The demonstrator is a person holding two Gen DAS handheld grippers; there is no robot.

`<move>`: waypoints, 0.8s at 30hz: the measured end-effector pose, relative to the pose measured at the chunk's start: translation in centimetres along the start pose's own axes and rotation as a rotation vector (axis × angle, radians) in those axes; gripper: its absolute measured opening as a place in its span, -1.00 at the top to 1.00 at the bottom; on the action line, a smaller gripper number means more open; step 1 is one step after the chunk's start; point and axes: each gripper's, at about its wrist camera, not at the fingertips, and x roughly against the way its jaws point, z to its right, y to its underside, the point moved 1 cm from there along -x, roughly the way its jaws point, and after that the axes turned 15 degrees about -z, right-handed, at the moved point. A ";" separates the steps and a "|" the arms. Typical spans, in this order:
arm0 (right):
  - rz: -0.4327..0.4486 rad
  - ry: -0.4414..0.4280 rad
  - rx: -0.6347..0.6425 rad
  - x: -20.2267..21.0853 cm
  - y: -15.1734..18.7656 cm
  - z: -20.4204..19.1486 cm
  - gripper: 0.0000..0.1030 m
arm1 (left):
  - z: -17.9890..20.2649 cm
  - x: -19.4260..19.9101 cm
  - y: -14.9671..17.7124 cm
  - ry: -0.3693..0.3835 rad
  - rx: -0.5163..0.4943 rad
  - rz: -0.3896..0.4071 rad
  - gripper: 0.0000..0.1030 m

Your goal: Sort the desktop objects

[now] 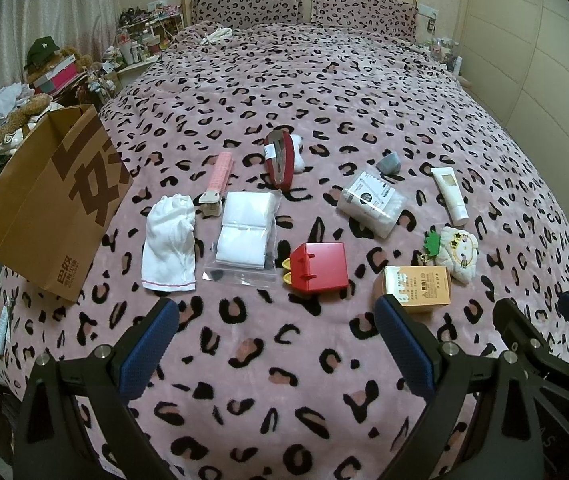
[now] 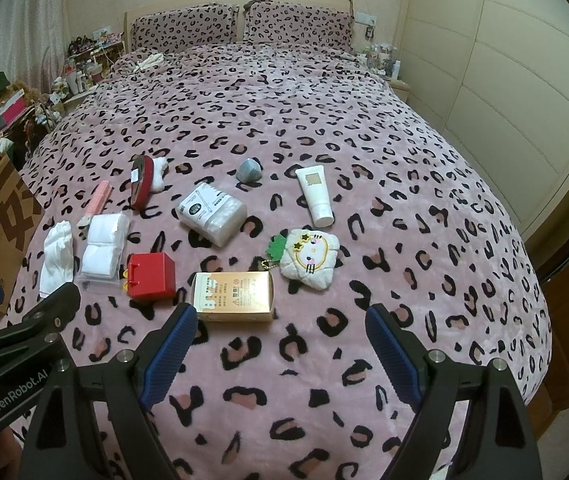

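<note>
Loose items lie on a pink leopard-print bedspread (image 1: 284,360). From the left: a white cloth (image 1: 170,240), a clear bag of white pads (image 1: 246,236), a pink comb (image 1: 218,178), a red case (image 1: 279,158), a red box (image 1: 318,266), a cotton-swab pack (image 1: 372,204), an orange carton (image 1: 416,288), a white tube (image 1: 450,196), a plush cat charm (image 1: 458,252) and a grey piece (image 1: 389,162). My left gripper (image 1: 278,320) hangs open above the near bedspread, empty. My right gripper (image 2: 282,322) is open too, just short of the orange carton (image 2: 234,296).
A brown paper bag (image 1: 52,208) stands open at the bed's left edge. Behind it are cluttered shelves, boxes and plush toys (image 1: 16,116). Two pillows (image 1: 304,4) lie at the headboard. A wardrobe wall (image 2: 524,80) runs along the right side.
</note>
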 end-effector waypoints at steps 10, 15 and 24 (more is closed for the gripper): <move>0.001 0.001 0.000 0.2 0.0 0.0 -0.72 | 0.0 0.0 0.0 -0.002 0.002 0.000 -0.92; 0.002 -0.003 -0.001 0.3 -0.1 0.0 -0.72 | 0.0 0.0 0.0 -0.001 0.003 0.001 -0.92; 0.004 -0.001 -0.001 0.4 0.0 0.0 -0.72 | 0.0 0.0 0.0 0.000 0.004 0.000 -0.91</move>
